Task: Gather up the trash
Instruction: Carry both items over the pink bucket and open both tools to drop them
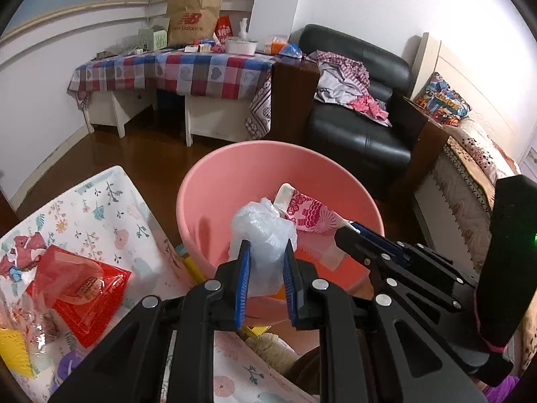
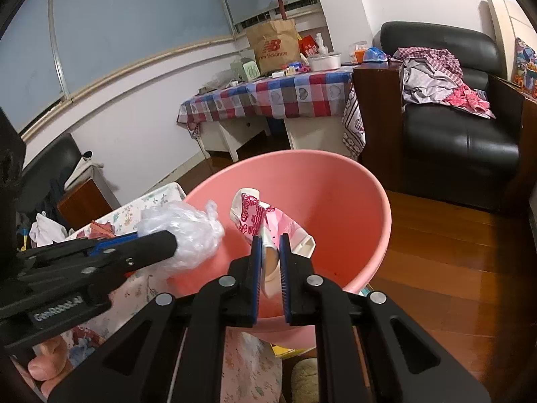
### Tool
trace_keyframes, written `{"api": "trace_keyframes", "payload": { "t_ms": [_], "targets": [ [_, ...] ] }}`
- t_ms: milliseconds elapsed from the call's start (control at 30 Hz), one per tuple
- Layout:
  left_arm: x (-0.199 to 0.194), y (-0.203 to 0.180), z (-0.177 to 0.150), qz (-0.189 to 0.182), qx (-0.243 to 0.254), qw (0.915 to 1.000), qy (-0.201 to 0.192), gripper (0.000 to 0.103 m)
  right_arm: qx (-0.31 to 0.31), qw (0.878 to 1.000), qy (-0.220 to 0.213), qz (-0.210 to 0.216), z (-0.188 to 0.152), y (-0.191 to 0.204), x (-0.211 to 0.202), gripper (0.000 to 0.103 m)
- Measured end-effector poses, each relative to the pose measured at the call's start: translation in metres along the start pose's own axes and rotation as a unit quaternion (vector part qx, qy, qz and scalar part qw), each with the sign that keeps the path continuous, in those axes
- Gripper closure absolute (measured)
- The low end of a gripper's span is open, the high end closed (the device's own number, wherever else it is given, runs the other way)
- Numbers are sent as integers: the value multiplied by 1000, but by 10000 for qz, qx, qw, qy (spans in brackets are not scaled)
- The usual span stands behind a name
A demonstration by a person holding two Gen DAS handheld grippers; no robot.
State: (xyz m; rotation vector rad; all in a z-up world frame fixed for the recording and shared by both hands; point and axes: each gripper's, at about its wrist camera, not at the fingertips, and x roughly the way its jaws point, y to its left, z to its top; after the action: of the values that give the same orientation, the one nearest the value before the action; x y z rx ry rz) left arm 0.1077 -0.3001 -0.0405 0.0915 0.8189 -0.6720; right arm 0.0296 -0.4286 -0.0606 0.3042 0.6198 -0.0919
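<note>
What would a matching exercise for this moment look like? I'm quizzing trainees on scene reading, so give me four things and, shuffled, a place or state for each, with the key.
Things
1. crumpled clear plastic bag
2. pink patterned paper cup
3. red packet
4. pink bin

Places or states
A. lying on the floral-covered table
B. pinched in the left gripper
C. open-topped, below both grippers
D. flattened, pinched in the right gripper

Pairs: 1-B, 2-D, 3-A, 4-C
</note>
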Motion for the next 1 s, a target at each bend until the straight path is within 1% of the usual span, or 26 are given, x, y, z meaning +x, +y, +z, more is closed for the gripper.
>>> {"api": "trace_keyframes", "payload": {
  "t_ms": [200, 267, 333, 433, 500, 533, 567, 733, 833, 1000],
  "targets": [
    [6, 0, 2, 27, -22, 10000, 62, 84, -82, 9998, 171, -84, -2, 4, 6, 92],
    [5, 2, 2, 30, -103, 9999, 33, 80, -96, 9997, 194, -113, -2, 7, 6, 92],
    [4, 4, 3, 49, -146, 9999, 25, 68, -87, 9996, 230, -122, -1, 7, 7, 92],
    [1, 6, 2, 96, -164, 9998, -33, 63, -97, 9995, 251, -158, -1, 8, 6, 89],
    [-1, 6, 3, 76, -170, 9998, -33, 60, -80, 9996, 242, -153, -1, 7, 6, 75],
    [-3, 7, 3, 79, -171, 9998, -56, 58, -62, 9996, 228, -145, -1, 7, 5, 72],
    [-5, 7, 3, 80, -166, 9998, -71, 58, -52, 9996, 222, -140, 0, 5, 5, 70],
    [-17, 5, 3, 183, -75, 9996, -186, 57, -49, 9998, 163, -126, 1, 6, -4, 70],
    [-28, 3, 2, 291, -35, 9991, -294, 54, -85, 9999, 111, -89, 0, 10, -12, 70],
    [-51, 0, -2, 565, 67, 9972, -491, 53, -141, 9999, 54, 19, -1, 18, -26, 70]
  ]
}}
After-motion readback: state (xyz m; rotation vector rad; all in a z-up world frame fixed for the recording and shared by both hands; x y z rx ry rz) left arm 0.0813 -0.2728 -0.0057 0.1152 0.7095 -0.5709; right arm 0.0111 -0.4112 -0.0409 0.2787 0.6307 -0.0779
